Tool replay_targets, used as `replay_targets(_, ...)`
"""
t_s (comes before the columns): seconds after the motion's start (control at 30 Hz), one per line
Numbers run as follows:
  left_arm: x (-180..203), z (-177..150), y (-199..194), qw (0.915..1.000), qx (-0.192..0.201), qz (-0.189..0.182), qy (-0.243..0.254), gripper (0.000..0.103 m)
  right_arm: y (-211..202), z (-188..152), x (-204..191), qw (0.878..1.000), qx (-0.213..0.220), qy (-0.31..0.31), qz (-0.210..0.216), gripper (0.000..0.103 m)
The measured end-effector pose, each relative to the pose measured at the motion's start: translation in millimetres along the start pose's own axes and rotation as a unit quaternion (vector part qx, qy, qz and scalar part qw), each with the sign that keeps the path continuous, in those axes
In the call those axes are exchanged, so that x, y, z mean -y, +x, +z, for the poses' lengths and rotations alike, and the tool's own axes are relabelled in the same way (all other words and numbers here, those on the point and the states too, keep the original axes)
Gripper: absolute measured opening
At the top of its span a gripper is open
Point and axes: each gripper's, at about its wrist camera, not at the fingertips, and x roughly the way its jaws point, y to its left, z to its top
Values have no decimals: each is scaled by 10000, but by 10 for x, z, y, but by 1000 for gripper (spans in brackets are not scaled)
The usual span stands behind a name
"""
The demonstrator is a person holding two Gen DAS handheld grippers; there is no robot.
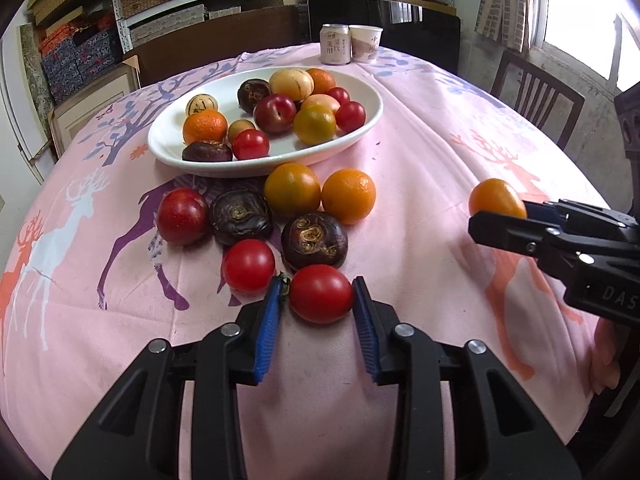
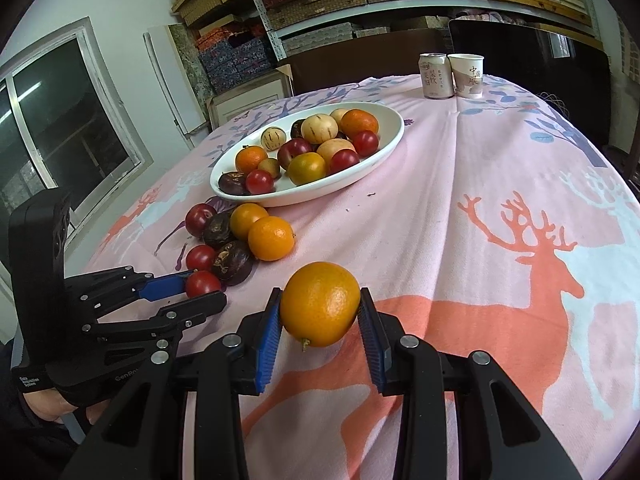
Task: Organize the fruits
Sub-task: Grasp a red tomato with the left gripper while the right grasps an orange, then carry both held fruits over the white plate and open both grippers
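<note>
Two grippers each clamp a fruit above the pink deer-print tablecloth (image 2: pixel 500 184): the left gripper (image 1: pixel 318 296) has its blue pads closed on a red cherry tomato (image 1: pixel 321 294) at the near edge of a loose cluster of fruit, and the right gripper (image 2: pixel 320 312) grips an orange (image 2: pixel 320 304) well apart from that cluster. Beyond the cluster sits a white oval dish (image 1: pixel 180 152) filled with mixed fruit, with a can (image 1: pixel 335 44) and a paper cup (image 1: pixel 366 43) at the far edge

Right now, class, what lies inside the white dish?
The dish holds mixed fruit: oranges, red tomatoes, dark round fruits and pale striped ones. Anything beneath the pile is hidden.
</note>
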Motion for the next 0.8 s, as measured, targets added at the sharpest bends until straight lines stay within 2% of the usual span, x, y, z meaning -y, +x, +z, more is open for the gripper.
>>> replay_targets(0.17,-61,-23,-184,9995,292,106,-111,34,-1,6,1,10000,16,-13,-26,37)
replay_targets(0.33,-241,34,-440,9973,667,51,-292,34,-44,58,13,10000,39,42,-36,37)
replay_targets(0.5,-564,354,-621,9943,987,-13,-400,34,-223,492,-93,9988,384,-218,-213,37)
replay_targets(0.63,-779,755,-423,9944,940,-184,-452,34,-151,991,-219,9965,614,-477,-318,37)
replay_targets(0.8,-1035,1240,34,9945,759,-179,-698,34,364,1384,-287,9975,353,-524,-322,37)
